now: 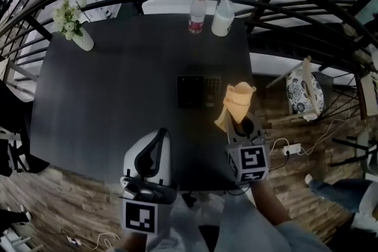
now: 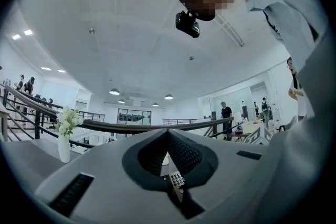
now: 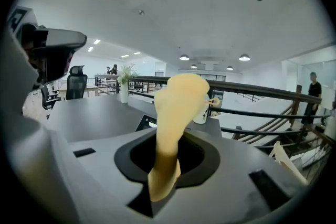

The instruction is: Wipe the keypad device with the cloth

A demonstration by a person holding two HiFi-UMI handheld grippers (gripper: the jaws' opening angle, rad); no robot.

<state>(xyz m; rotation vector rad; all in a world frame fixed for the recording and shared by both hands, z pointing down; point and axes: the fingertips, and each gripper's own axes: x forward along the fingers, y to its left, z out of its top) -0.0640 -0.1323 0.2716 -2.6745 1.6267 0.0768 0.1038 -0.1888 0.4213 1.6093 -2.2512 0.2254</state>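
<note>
- Keypad device [image 1: 198, 91] lies flat on the dark worktop [image 1: 118, 85], right of centre in the head view. Nothing is touching it.
- Right gripper [image 1: 241, 126]: fingers pinched on the lower end of the orange cloth [image 1: 236, 104]. The cloth stands up loose above them, held in the air just right of the keypad device and clear of it.
- Left gripper [image 1: 159, 137]: fingers together with nothing between them. It sits low at the near edge of the worktop, well apart from the device.
- Step, as I judge it: cloth is in hand but wiping contact is not yet made.
- Next move calls for tipping the free end of the cloth down onto the key face and dragging across it. The device looks light, so the left gripper may need to steady it.
- Containers, upper frame: a clear bottle [image 1: 196, 12] with a red label, and a white jug [image 1: 222, 16] beside it. I cannot tell the contents of either.
- Upper left: white vase [image 1: 84, 39] holding white flowers [image 1: 68, 18].
</note>
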